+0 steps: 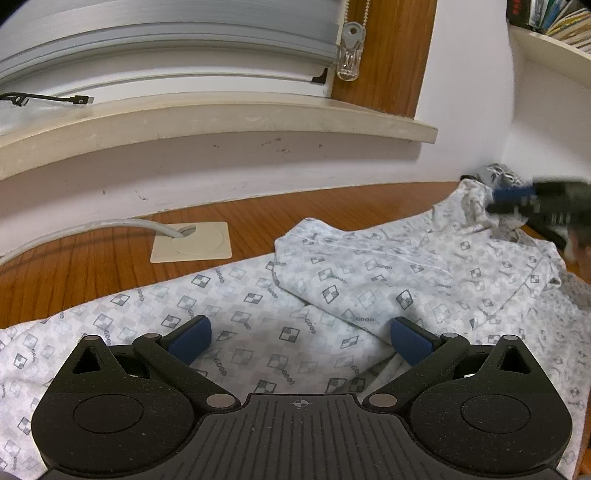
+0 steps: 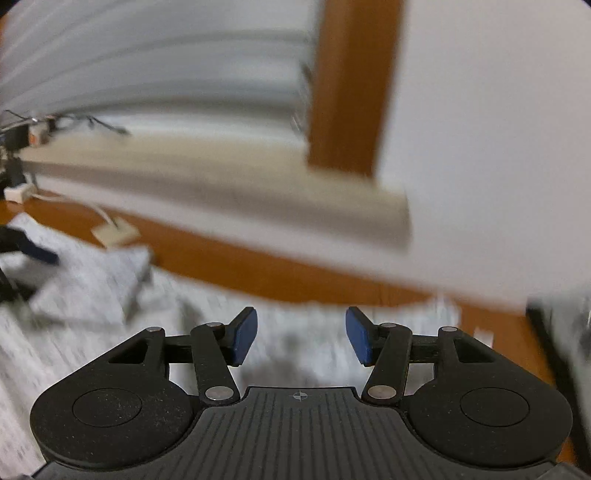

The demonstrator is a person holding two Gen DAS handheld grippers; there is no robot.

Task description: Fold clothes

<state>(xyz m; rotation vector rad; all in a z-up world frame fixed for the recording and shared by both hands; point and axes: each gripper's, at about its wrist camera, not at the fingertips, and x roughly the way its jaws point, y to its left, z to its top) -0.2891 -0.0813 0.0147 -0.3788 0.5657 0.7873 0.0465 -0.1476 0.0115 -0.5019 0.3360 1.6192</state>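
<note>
Both grippers gape with nothing between their pads: left gripper (image 1: pixel 301 338) low over the patterned garment (image 1: pixel 258 332) spread crosswise on the desk (image 1: pixel 92 266), right gripper (image 2: pixel 301 338) seemingly nearer its folded-over sleeve (image 1: pixel 369 273), though blurred

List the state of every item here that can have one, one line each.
Left gripper: open, empty, over the cloth.
Right gripper: open, empty; view blurred.
Patterned garment: spread on the wooden table, one part folded over, wrinkled.
Blinds: lowered.
Grey cable: fed into the table's port.
</note>
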